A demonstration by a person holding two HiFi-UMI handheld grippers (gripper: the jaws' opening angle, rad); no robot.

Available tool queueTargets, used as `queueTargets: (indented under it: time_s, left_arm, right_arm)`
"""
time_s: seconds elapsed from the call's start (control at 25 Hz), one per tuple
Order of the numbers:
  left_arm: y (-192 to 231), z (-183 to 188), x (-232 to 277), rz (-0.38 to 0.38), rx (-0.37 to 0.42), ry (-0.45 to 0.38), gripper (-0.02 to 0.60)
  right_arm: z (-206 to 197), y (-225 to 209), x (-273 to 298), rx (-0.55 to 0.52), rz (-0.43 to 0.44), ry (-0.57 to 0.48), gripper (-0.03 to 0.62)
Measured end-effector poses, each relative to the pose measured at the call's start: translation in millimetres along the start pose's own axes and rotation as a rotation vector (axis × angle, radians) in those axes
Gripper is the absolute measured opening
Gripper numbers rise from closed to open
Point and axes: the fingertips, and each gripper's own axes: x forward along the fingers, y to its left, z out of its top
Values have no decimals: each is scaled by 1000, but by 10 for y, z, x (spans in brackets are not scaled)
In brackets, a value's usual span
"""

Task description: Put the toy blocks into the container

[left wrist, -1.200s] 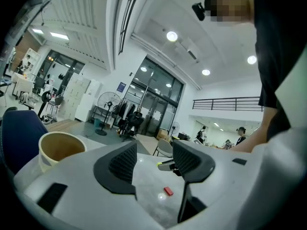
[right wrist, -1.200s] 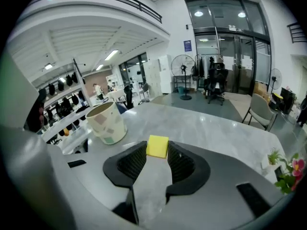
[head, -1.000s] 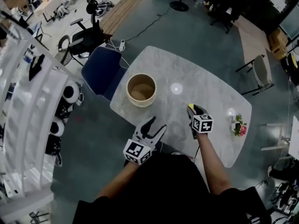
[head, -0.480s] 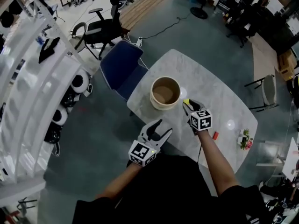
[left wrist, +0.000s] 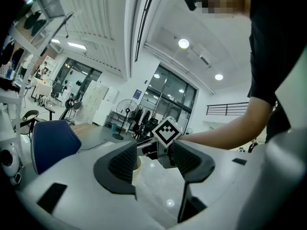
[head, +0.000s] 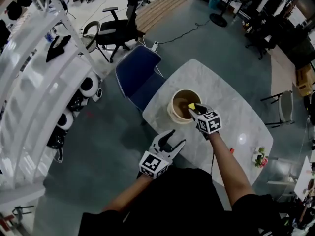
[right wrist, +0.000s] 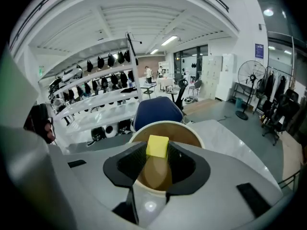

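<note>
Head view, grip: the right hand-held gripper (head: 193, 109) pinches a yellow block (head: 191, 105) right above the mouth of the container (head: 173, 113). The left hand-held gripper (head: 174, 140) is spread and empty by the worktop's near edge.
Head view, hard to see: the right jaws cover part of the container's inside, so what lies in it cannot be told.
Head view, surface and room: a pale marbled worktop (head: 231, 107) stands on a grey floor. A blue chair (head: 138, 77) stands just beside it, a white rack (head: 29, 82) is at the left, and a small flower (head: 258, 157) sits near the worktop's right edge.
Left gripper view, jaws: they stand apart with nothing between them. Beyond the gap are the right one's marker cube (left wrist: 166, 131) and a forearm (left wrist: 225, 133).
Left gripper view, cut off: only a sliver of the container's rim shows behind the left jaw.
Right gripper view, jaws: both pads press on the yellow block, and the container's open mouth is directly behind and below it.
Right gripper view, room: the blue chair is behind the container, the rack carries dark items, and a floor fan (right wrist: 247, 87) stands at the right.
Writing: a blue sign (right wrist: 259, 51) is too small to read. The cubes carry only black-and-white square patterns.
</note>
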Motion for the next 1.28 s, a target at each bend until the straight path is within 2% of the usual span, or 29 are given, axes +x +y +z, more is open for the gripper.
queueTargets:
  time_s: [0.48,0.8,1.28]
  left_arm:
    - [419,128,-32,65,-36,-27,212]
    - [737,63,-74,102,-74,-7,213]
    - [1206,156,-158,186,-113,-22,213]
  right_arm:
    - [-85,-62,560,-41,46,170,130]
    - [-164,-64,938,-152,84,320,130]
    - [-383,-26,1268,-175,151,489,130]
